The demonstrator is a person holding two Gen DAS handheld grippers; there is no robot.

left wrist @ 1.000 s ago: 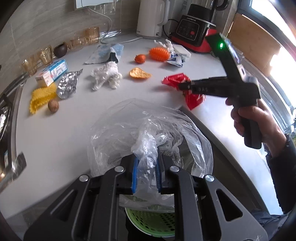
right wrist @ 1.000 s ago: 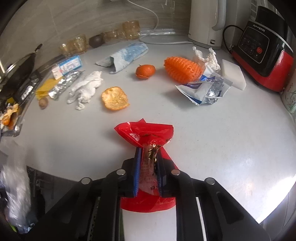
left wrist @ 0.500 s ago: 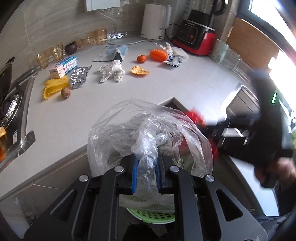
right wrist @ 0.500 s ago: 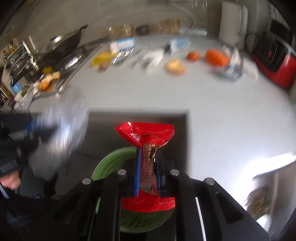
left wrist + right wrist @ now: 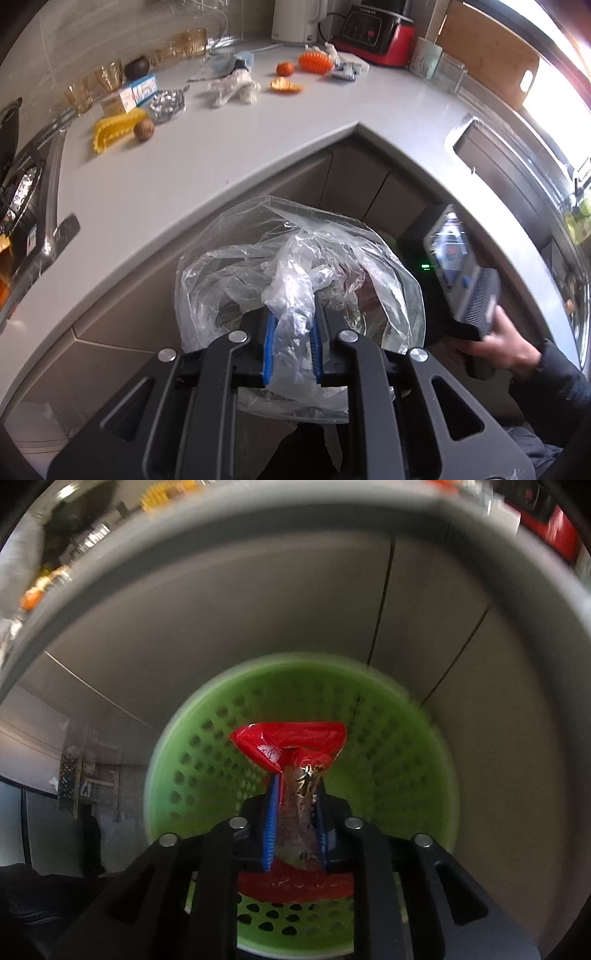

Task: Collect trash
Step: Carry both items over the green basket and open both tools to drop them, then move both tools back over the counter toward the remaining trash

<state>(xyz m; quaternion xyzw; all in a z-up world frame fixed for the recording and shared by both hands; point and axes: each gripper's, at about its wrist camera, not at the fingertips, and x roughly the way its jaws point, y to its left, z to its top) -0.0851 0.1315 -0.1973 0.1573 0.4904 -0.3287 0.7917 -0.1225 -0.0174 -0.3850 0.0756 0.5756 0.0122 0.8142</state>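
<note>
While the left hand-held gripper (image 5: 293, 341) pinches a crumpled clear plastic bag (image 5: 295, 273) in front of the tabletop (image 5: 229, 147) corner, the right hand-held gripper (image 5: 295, 823) clamps a red snack wrapper (image 5: 291, 746) just above the perforated green bin (image 5: 406, 775). Orange peel (image 5: 286, 85), foil (image 5: 167, 106) and other scraps lie on the tabletop.

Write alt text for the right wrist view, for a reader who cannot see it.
The right tongs grip a crumpled red wrapper, held over a green perforated basket below. Grey cabinet doors rise behind the basket, with the countertop edge curving across the top, blurred.
</note>
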